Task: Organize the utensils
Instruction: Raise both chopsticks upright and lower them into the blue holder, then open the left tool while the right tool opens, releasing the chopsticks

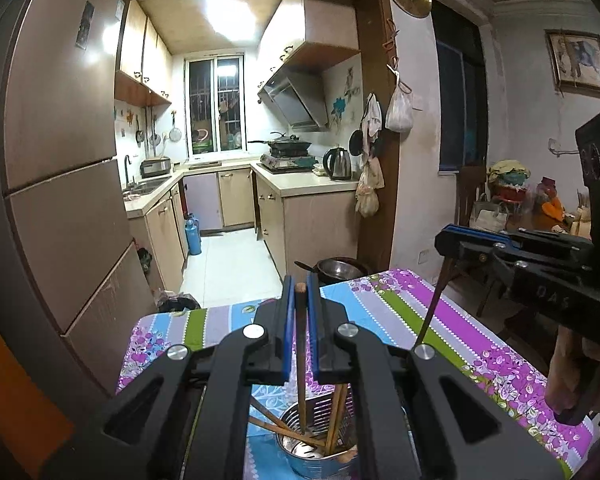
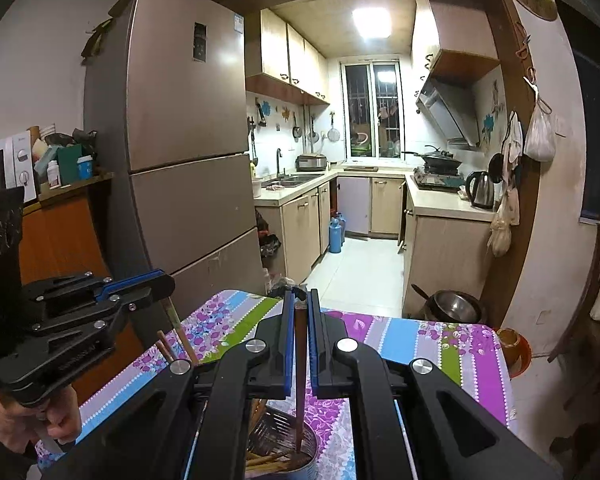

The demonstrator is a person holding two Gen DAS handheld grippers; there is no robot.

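Directly below the left gripper [image 1: 300, 280] stands a metal utensil holder [image 1: 320, 440] on the flowered tablecloth [image 1: 480, 344], with several wooden chopsticks leaning inside it. The left gripper's blue-edged jaws are pressed onto a light wooden chopstick [image 1: 300, 344], which runs upright between them, its lower end down in the holder. To its right, the right gripper [image 1: 446, 240] pinches a dark chopstick [image 1: 434, 300] that slants down toward the cloth; a hand [image 1: 568, 376] holds that gripper's handle.

From the right wrist camera, the right gripper [image 2: 300, 298] is clamped on the dark chopstick [image 2: 300, 360], whose tip reaches into the holder [image 2: 284, 444] just beneath. To its left sits the left gripper [image 2: 156, 280], held by a hand [image 2: 40, 420].

Beyond the table's far edge a steel bowl [image 2: 456, 306] rests low by the doorway. Farther off, a refrigerator [image 2: 188, 140] stands left of the kitchen, where a kettle [image 2: 480, 190] sits on the counter.
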